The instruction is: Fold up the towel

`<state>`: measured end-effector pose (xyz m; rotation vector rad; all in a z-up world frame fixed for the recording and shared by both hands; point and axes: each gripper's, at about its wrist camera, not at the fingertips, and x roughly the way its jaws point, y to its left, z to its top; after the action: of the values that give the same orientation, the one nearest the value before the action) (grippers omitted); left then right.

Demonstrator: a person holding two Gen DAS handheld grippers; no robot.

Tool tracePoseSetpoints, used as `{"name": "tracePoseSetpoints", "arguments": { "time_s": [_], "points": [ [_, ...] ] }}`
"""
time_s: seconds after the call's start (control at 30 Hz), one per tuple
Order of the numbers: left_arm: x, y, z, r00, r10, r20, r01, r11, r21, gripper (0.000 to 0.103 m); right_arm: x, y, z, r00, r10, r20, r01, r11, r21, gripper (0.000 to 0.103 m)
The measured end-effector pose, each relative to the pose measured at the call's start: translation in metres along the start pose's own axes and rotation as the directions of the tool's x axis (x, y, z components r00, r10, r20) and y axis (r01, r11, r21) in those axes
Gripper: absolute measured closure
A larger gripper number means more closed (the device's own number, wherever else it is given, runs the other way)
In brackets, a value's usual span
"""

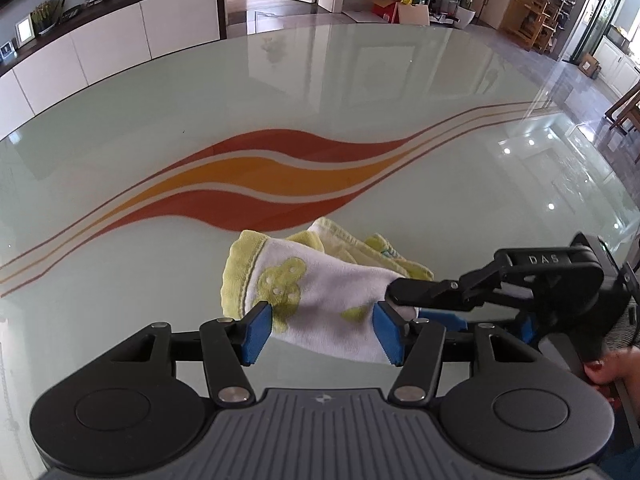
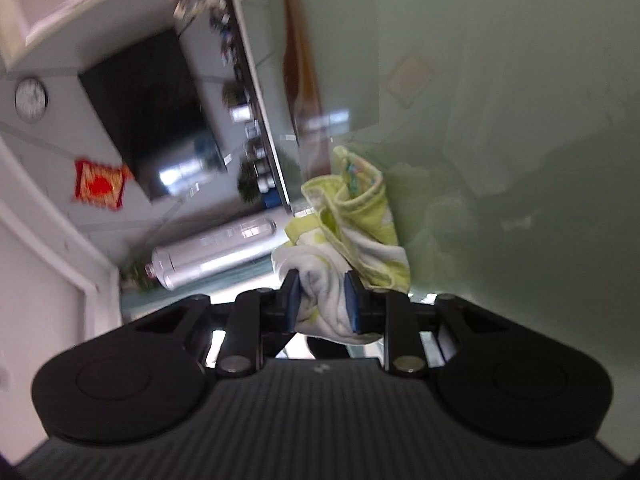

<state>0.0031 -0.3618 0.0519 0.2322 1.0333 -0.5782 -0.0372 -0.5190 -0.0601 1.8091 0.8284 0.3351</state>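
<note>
Towel (image 2: pixel 352 236) bunched, pinched by right hand-held gripper (image 2: pixel 322 300).

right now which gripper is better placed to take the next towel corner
Left, probably. The left gripper is open with the towel lying between its pads, while the right gripper is already shut on a bunched end.
</note>
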Motion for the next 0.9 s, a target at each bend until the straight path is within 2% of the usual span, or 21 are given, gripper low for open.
{"name": "tracePoseSetpoints", "arguments": {
  "time_s": [0.2, 0.33, 0.4, 0.43, 0.5, 0.57, 0.67, 0.77, 0.9],
  "points": [
    [0.009, -0.002, 0.012, 1.000, -0.029, -0.005, 0.029, 0.999, -0.015, 0.043, -0.015, -0.019, -0.003, 0.996, 0.042, 0.081, -0.052, 0.991, 0.121, 0.081],
    [0.019, -0.006, 0.018, 0.999, -0.029, -0.013, 0.029, 1.000, 0.002, 0.043, -0.016, -0.026, -0.007, 0.993, 0.056, 0.104, -0.072, 0.985, 0.154, 0.079],
    [0.021, -0.007, 0.020, 0.999, -0.029, -0.018, 0.029, 1.000, 0.007, 0.043, -0.017, -0.026, -0.007, 0.994, 0.060, 0.095, -0.075, 0.985, 0.153, 0.075],
    [0.023, -0.006, 0.020, 0.999, -0.030, -0.020, 0.031, 0.999, 0.009, 0.043, -0.015, -0.023, -0.006, 0.994, 0.062, 0.092, -0.076, 0.986, 0.148, 0.070],
    [0.028, -0.006, 0.023, 0.999, -0.038, -0.027, 0.038, 0.999, 0.009, 0.043, -0.018, -0.018, -0.005, 0.994, 0.066, 0.088, -0.077, 0.990, 0.122, 0.059],
    [0.032, -0.006, 0.025, 0.998, -0.046, -0.036, 0.046, 0.999, 0.009, 0.043, -0.024, -0.013, -0.004, 0.994, 0.067, 0.090, -0.076, 0.992, 0.101, 0.045],
    [0.037, -0.007, 0.029, 0.998, -0.047, -0.050, 0.048, 0.999, 0.017, 0.043, -0.030, -0.007, -0.005, 0.993, 0.064, 0.095, -0.070, 0.995, 0.067, 0.034],
    [0.042, -0.011, 0.031, 0.998, -0.036, -0.060, 0.039, 0.998, 0.045, 0.043, -0.036, -0.002, -0.007, 0.994, 0.052, 0.095, -0.055, 0.998, 0.027, 0.029],
    [0.047, -0.016, 0.034, 0.997, -0.024, -0.074, 0.029, 0.997, 0.068, 0.042, -0.051, 0.018, -0.012, 0.994, -0.037, 0.106, 0.052, 0.988, -0.143, 0.028]
  ]
}}
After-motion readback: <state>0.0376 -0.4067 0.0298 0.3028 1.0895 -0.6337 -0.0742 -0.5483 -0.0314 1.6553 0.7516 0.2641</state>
